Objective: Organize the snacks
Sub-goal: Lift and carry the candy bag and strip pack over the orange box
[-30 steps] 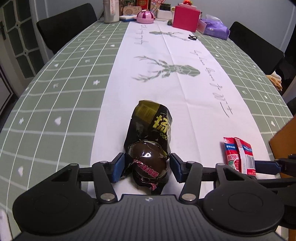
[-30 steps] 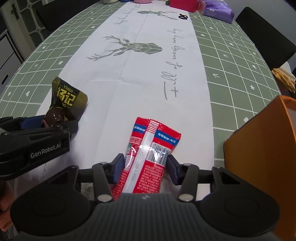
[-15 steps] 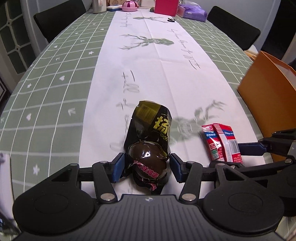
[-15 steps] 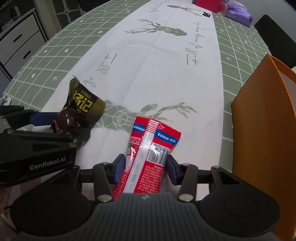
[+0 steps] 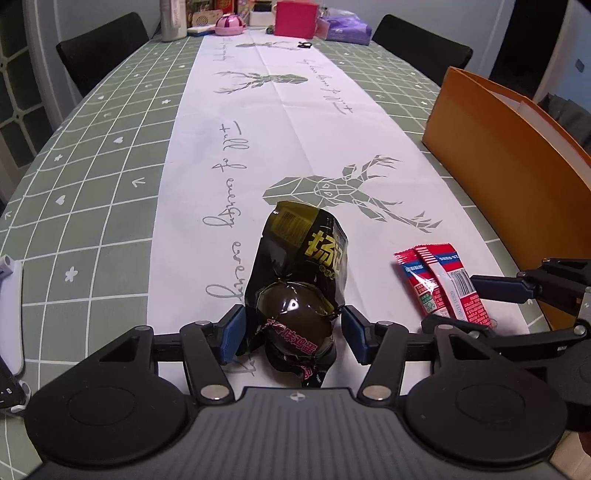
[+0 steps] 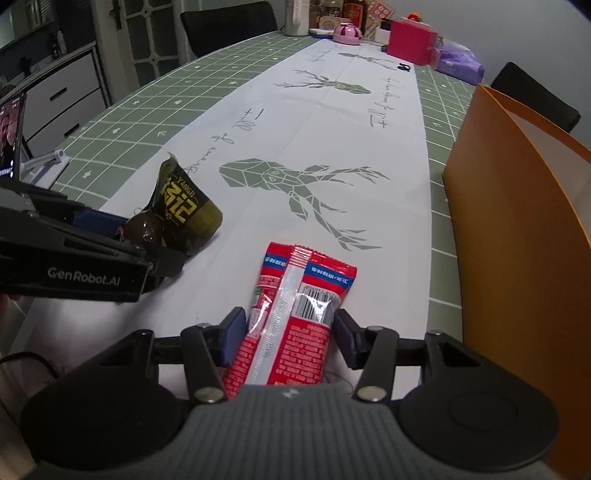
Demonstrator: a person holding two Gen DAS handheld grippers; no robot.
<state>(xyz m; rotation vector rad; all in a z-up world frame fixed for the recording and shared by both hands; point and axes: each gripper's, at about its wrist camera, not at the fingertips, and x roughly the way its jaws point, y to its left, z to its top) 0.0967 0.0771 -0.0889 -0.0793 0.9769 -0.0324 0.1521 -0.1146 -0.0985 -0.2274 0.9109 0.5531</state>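
My left gripper [image 5: 293,334] is shut on a black snack packet [image 5: 301,280] with yellow print and a dark round egg showing through it, held just above the white table runner. The packet also shows in the right wrist view [image 6: 181,212]. My right gripper [image 6: 290,336] is shut on a red snack packet [image 6: 295,317] with a silver seam and barcode. That red packet appears in the left wrist view [image 5: 441,284] to the right of the black one. An orange box [image 6: 517,229] stands open at the right.
The long table has a green grid cloth [image 5: 92,155] and a white runner with deer prints [image 5: 332,188]. A pink box [image 5: 295,18], a purple bag [image 5: 347,31] and bottles stand at the far end. Black chairs [image 5: 103,48] flank it. A phone on a stand [image 6: 11,140] is at left.
Both grippers have drawn back along the table toward the near end with their packets still held. The orange box has come into fuller view at the right.
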